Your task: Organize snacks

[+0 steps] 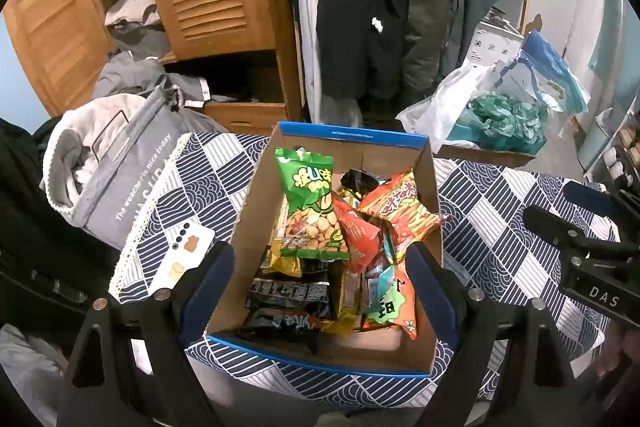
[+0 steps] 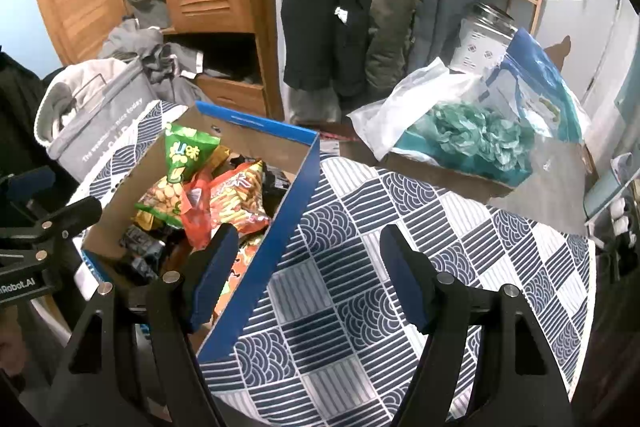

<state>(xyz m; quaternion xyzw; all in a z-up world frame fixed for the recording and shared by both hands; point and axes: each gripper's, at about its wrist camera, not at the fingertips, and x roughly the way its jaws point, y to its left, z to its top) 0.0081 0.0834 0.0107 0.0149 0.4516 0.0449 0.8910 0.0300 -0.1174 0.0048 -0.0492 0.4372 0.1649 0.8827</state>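
The table lay under both our claws. The box sat between the left claw's spread fingers, snacks heaped inside, so they lay gathered; we couldn't tell whether sorting remained. Our right claw, fingers apart and empty, straddled the box's right wall.

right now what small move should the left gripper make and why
Hard to tell: all visible snack packets, like the green peanut packet, already lie in the blue-rimmed cardboard box. The left gripper hangs open and empty over it. I'd hold it there; this fits sorted or yet unsorted.
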